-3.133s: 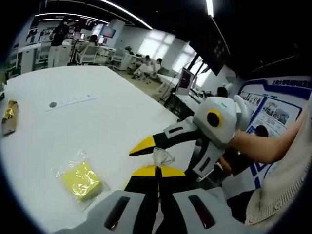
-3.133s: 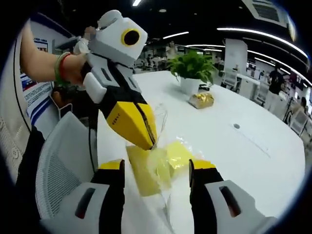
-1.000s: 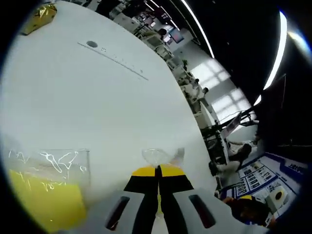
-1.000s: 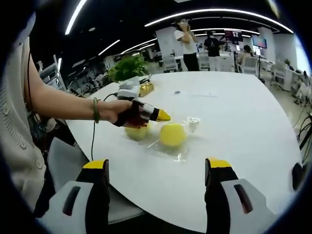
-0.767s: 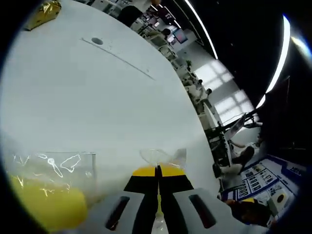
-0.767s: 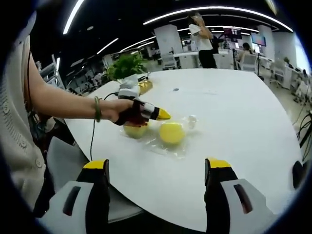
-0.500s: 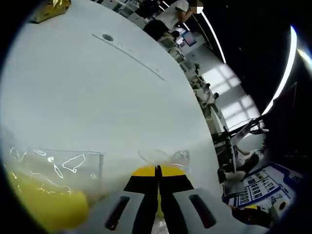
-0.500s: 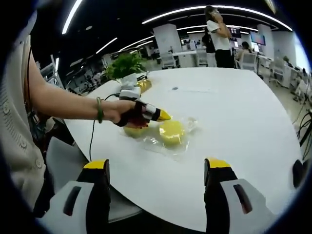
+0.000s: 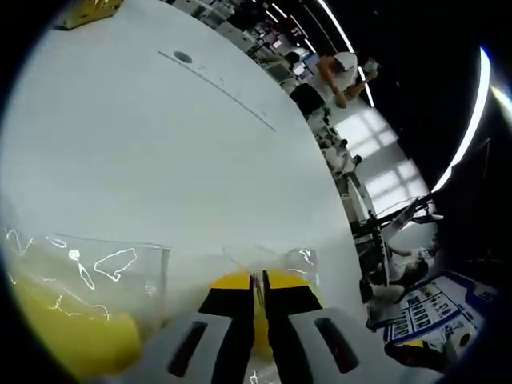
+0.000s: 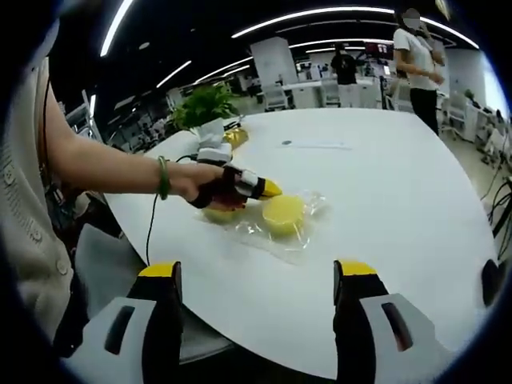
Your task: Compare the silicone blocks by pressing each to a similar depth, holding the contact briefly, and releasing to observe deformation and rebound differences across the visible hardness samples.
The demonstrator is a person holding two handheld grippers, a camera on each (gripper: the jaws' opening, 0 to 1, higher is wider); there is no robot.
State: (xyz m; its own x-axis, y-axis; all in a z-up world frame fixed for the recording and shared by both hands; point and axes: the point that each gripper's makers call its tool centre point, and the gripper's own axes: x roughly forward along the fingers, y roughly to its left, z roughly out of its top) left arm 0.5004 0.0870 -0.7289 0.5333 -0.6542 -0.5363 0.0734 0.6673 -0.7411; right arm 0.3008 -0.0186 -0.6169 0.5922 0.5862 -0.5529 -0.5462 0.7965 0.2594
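Two yellow silicone blocks lie inside a clear plastic bag [image 10: 300, 232] on the white table [image 10: 400, 192]. One block [image 10: 282, 213] is beside the left gripper's tip; the other block [image 10: 218, 214] sits partly under it. A hand holds the left gripper [image 10: 268, 190] low over the bag. In the left gripper view, my left gripper [image 9: 258, 280] is shut on a crumpled fold of the bag [image 9: 268, 260], with a yellow block [image 9: 72, 340] in the bag at lower left. My right gripper [image 10: 258, 276] hangs open, well back from the blocks, nothing between its fingers.
A potted plant [image 10: 210, 106] and a gold packet [image 10: 232, 138] stand at the table's far side; the gold packet [image 9: 90, 10] also shows at the far edge. A person [image 10: 416, 56] stands beyond the table. A chair [image 10: 104, 264] sits below its near edge.
The left gripper keeps its hold on the bag, and the bagged block has shifted slightly. The right gripper stays open and still. A person in the background has walked to the right.
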